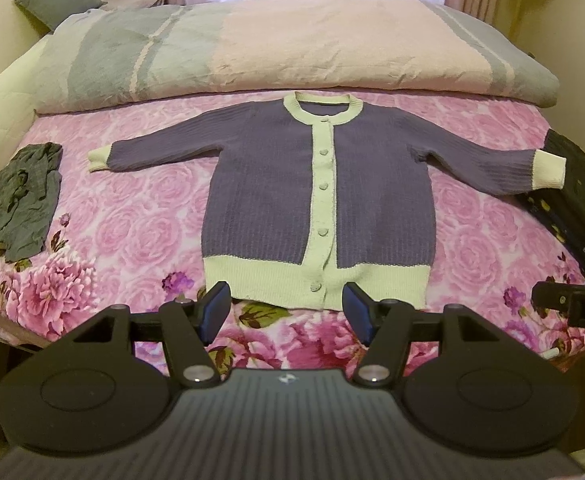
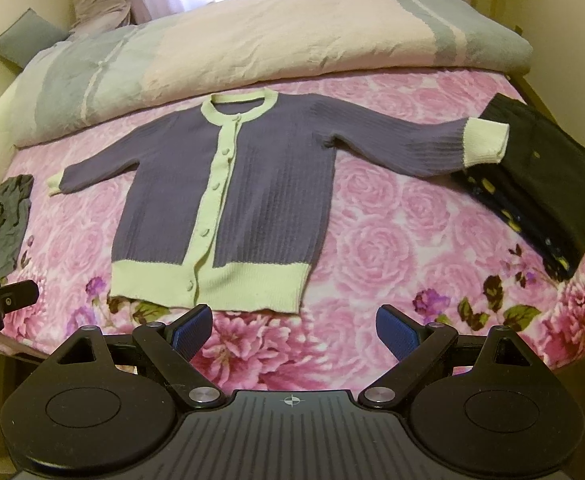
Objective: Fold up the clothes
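A purple knit cardigan (image 1: 268,184) (image 2: 268,196) with pale green collar, button band, hem and cuffs lies flat and buttoned on the pink floral bedspread (image 1: 140,224) (image 2: 392,216), sleeves spread to both sides. My left gripper (image 1: 286,312) hovers open above the near edge of the bed, just in front of the cardigan's hem, with nothing between its blue pads. My right gripper (image 2: 292,330) is open too, empty, near the hem's right corner. The right sleeve's cuff (image 2: 484,142) rests on a dark folded garment (image 2: 540,176).
A crumpled grey garment (image 1: 24,200) (image 2: 0,220) lies at the left of the bed. The dark folded garment (image 1: 572,192) sits at the right edge. A rolled pink and grey duvet (image 1: 292,48) (image 2: 272,40) fills the far side, with pillows and a curtained window behind.
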Motion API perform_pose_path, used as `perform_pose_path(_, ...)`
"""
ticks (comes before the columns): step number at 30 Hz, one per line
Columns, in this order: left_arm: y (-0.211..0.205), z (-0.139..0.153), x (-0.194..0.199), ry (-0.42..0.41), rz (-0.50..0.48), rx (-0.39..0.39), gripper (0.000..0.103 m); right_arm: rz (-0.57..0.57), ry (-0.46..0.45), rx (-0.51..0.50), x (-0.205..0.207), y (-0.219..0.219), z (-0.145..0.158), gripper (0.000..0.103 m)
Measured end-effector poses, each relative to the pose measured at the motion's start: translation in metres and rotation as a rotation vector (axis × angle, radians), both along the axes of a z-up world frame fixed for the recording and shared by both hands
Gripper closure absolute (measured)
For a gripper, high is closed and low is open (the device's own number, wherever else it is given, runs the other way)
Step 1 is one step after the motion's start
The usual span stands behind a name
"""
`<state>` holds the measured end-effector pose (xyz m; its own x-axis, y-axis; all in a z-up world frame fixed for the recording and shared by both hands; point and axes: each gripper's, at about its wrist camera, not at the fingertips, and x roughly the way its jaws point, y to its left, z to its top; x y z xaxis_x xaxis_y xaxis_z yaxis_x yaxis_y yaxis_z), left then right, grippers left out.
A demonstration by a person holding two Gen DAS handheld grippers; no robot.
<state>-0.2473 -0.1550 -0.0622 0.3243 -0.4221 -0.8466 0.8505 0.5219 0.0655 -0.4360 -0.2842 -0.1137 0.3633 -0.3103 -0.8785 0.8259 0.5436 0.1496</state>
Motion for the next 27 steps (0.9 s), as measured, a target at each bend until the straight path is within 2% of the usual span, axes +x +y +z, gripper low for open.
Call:
perform_pose_path(10, 0.013, 0.000, 0.013, -0.007, 0.090, 0.009, 0.045, 0.095, 0.000, 0.006, 0.023, -0.004, -0.004, 0.012)
perform_pose_path(18, 0.026, -0.002, 0.025, -0.005, 0.159, 0.043, 0.045, 0.159, 0.006, 0.052, 0.045, -0.002, -0.014, 0.012)
perform_pose_path(27, 0.014, -0.016, 0.059, 0.034, 0.184, 0.076, 0.042, 0.177, 0.044, 0.100, 0.071, -0.008, -0.029, 0.012)
